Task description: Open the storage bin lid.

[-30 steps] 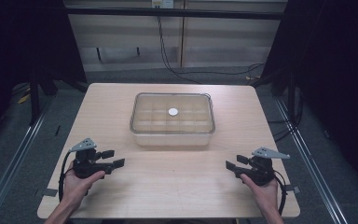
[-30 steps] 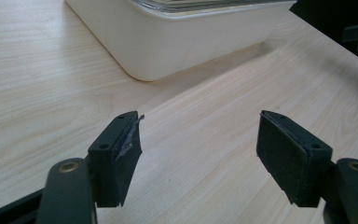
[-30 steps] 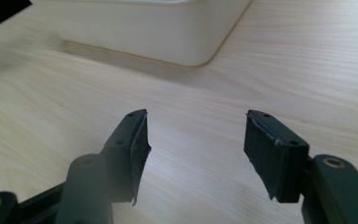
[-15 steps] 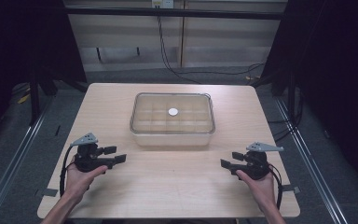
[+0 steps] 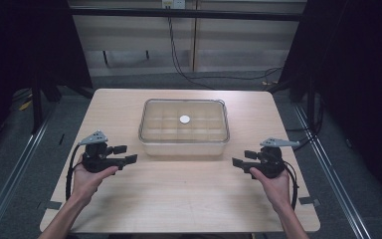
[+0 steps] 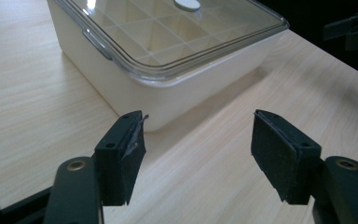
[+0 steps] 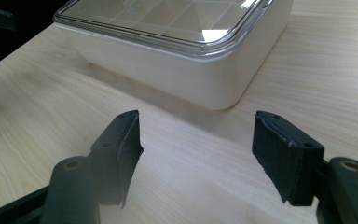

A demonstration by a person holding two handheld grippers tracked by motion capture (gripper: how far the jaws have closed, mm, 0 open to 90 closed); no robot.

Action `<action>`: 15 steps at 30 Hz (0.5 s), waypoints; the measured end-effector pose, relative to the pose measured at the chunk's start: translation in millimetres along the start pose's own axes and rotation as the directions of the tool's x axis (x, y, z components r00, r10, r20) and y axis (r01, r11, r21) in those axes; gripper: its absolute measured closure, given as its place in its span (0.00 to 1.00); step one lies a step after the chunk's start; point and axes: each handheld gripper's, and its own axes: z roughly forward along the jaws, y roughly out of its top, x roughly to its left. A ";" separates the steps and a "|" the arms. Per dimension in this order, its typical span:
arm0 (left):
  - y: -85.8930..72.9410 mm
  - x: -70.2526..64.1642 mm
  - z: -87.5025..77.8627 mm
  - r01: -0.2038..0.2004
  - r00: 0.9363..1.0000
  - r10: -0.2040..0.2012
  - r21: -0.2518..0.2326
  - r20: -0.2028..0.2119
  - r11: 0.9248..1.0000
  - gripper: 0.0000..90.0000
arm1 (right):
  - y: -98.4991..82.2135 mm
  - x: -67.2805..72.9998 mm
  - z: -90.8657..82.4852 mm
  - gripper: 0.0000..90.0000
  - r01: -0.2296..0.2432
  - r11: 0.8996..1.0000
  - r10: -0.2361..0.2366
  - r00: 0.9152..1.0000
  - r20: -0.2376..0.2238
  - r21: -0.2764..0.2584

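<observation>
- The left hand-held gripper [image 5: 125, 154] hovers over the counter [image 5: 189, 199] with its jaws apart and nothing between them; they have just been closing a little.
- The right hand-held gripper [image 5: 242, 158] is likewise open and empty, its jaws settled after widening.
- Both point inward at the box [image 5: 184, 144], which stands between them near the middle of the counter, touching neither.
- Its clear lid [image 5: 204, 124] is on, with a white knob [image 5: 184, 119] at its centre.

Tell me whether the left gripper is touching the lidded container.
Apart. In the left gripper view, bare table lies between the left gripper and the container; the high view shows the same gap.
</observation>
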 end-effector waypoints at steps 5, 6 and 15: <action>7.1 4.1 1.8 0.005 1.000 -0.006 -0.012 -0.004 1.000 0.40 | 9.0 0.3 5.0 0.36 0.000 1.000 0.000 1.000 -0.028 -0.001; 8.7 5.1 1.9 0.008 1.000 -0.009 -0.015 -0.006 1.000 0.41 | 13.3 0.3 6.6 0.36 0.007 1.000 -0.007 0.999 -0.036 0.007; 18.6 12.6 7.1 -0.004 0.999 0.004 -0.008 -0.036 1.000 0.39 | 30.8 -5.8 9.5 0.42 0.025 1.000 -0.025 0.999 -0.042 -0.012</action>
